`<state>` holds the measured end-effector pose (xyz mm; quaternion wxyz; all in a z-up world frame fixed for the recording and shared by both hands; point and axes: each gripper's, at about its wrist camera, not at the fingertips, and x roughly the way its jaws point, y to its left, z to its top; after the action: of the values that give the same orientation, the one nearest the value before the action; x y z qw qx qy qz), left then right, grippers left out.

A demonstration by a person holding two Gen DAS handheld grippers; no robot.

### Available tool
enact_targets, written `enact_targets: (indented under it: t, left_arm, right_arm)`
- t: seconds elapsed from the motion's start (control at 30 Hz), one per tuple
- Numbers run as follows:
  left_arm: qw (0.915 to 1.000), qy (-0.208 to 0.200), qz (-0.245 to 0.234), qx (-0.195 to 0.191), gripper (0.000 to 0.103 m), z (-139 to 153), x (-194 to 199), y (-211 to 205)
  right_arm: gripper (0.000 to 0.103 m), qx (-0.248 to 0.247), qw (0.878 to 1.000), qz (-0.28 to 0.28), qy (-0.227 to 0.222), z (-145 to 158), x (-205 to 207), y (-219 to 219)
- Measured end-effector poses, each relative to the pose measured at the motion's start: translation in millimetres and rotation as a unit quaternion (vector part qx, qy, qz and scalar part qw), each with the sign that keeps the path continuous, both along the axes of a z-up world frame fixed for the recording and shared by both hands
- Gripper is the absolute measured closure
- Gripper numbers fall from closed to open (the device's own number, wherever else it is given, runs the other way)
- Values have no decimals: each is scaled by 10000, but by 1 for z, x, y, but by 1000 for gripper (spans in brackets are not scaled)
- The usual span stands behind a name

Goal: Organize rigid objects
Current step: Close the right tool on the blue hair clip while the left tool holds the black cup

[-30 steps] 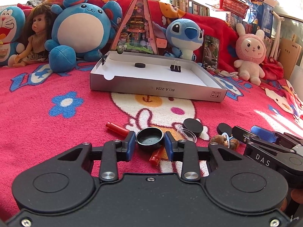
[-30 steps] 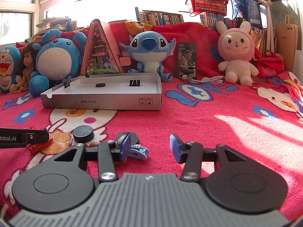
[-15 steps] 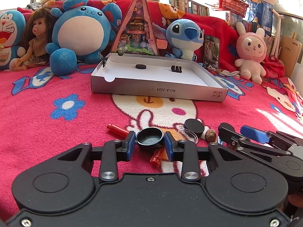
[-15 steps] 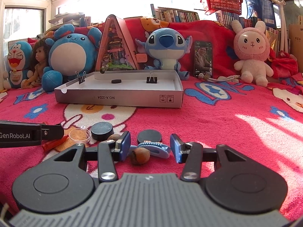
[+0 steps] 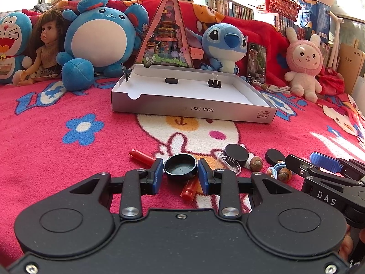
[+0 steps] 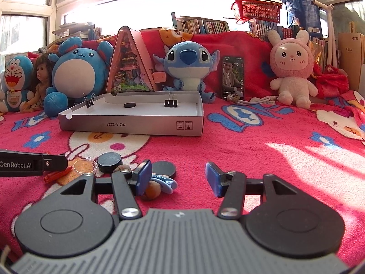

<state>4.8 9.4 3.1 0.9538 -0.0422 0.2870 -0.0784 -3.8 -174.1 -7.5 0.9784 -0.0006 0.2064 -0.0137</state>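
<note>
My left gripper (image 5: 180,174) is shut on a black round cap (image 5: 180,170), held just above the red blanket. Under and around it lie two red tubes (image 5: 141,156), a clear dish (image 5: 229,163), a black disc (image 5: 236,154) and a nut (image 5: 256,163). My right gripper (image 6: 179,178) is beside it on the right, its jaws opening. A blue clip (image 6: 164,182), a nut (image 6: 152,189) and a black disc (image 6: 164,169) lie by its left pad, and neither pad presses on them. Farther back stands the grey shallow box (image 5: 194,110), holding a black disc (image 5: 171,81) and a binder clip (image 5: 214,83).
Plush toys (image 5: 100,36), a doll (image 5: 46,48), a triangular toy house (image 5: 167,34) and a propped phone (image 5: 256,62) line the back behind the box. A second binder clip (image 5: 126,74) grips the box's left rim. Bare blanket (image 6: 285,155) stretches to the right.
The right gripper's jaws have spread wider, and it has shifted left so that the blue clip and a nut now lie by its left pad. The left gripper still holds the cap.
</note>
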Motion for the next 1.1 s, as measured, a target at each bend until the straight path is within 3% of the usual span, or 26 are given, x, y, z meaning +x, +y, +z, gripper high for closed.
enact_targets:
  t: [0.33, 0.67, 1.1]
  left_arm:
    - [10000, 2, 5, 3, 72, -1, 1, 1]
    - [10000, -58, -3, 60, 72, 1, -2, 2]
    - [9999, -81, 29, 66, 72, 2, -4, 2]
  right_arm:
    - [34, -239, 9993, -251, 121, -3, -1, -11]
    - [32, -569, 9983, -14, 94, -11, -1, 20]
    - [32, 56, 9993, -199, 327, -10, 6, 23]
